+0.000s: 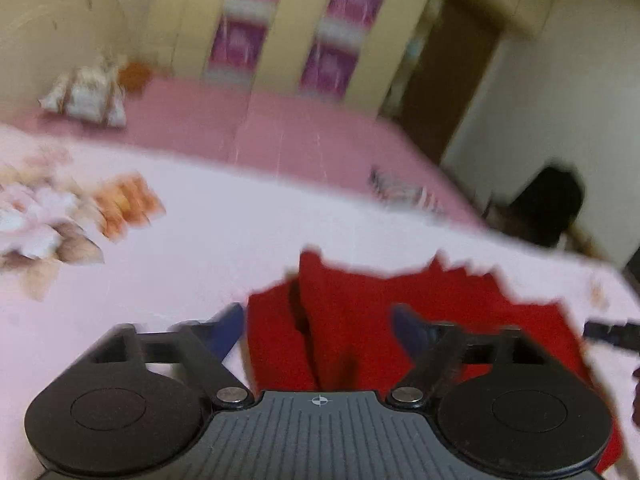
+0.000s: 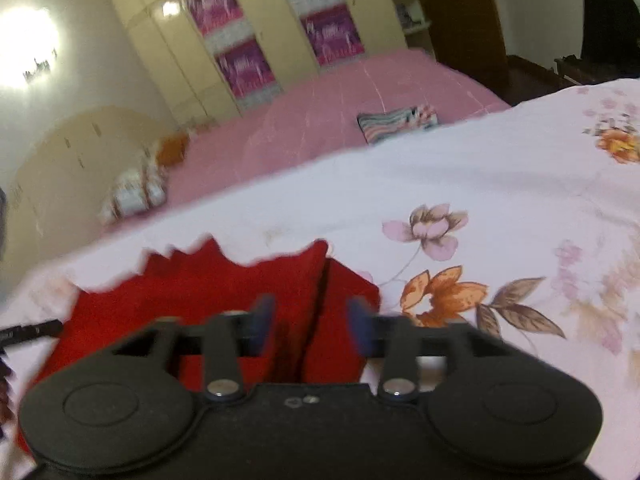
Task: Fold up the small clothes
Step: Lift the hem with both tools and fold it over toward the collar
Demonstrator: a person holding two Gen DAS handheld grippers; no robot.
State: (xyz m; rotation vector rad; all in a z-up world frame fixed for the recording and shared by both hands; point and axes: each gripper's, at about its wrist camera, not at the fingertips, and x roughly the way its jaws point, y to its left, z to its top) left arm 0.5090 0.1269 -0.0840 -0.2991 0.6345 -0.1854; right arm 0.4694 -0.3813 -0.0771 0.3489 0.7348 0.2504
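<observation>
Left gripper has its jaws spread wide, nothing pinched, hovering over the red cloth lying right under and ahead of it. Right gripper is spread too, over the same cloth's folded edge. Floral sheet is all around, with the pink bed further ahead.

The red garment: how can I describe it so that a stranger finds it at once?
Find the white floral bedsheet spread on the near bed. The red garment lies on it, in front of both open grippers, left gripper and right gripper. It is the only plain red cloth; neighbours are striped or floral.
</observation>
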